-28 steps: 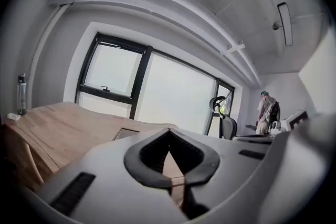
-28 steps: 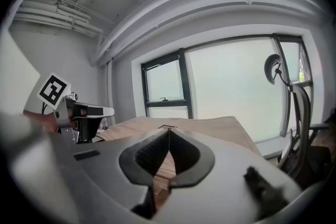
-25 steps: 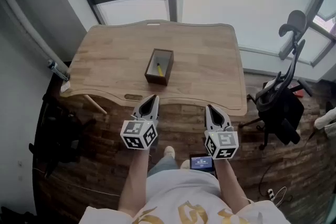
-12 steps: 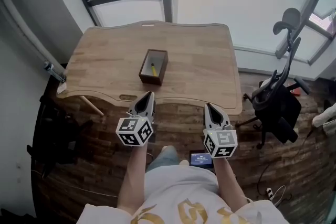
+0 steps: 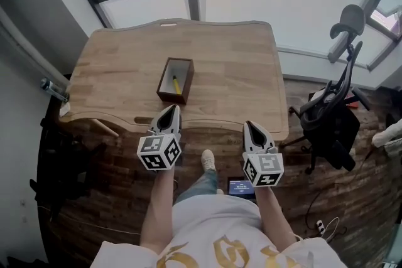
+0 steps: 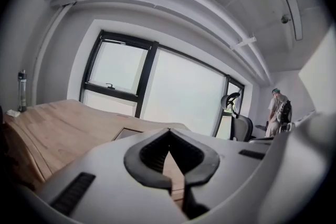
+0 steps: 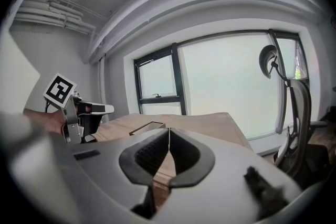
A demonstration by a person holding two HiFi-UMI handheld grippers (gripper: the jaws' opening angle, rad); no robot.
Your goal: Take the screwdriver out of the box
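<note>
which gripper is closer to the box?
The left gripper: its shut tips sit just short of the near end of the box. The right gripper is off to the side, farther from it.

Wooden tabletop (image 5: 239,72) w/ wavy near edge, below dark-framed window (image 5: 138,3); black office chair (image 5: 333,125) off its right end on brick-pattern floor (image 5: 113,198); small lit-screen device (image 5: 240,187) nr a shoe (image 5: 208,160); bottle (image 6: 21,91) beside tabletop's left end; person (image 6: 277,118) standing in bkgd.
</note>
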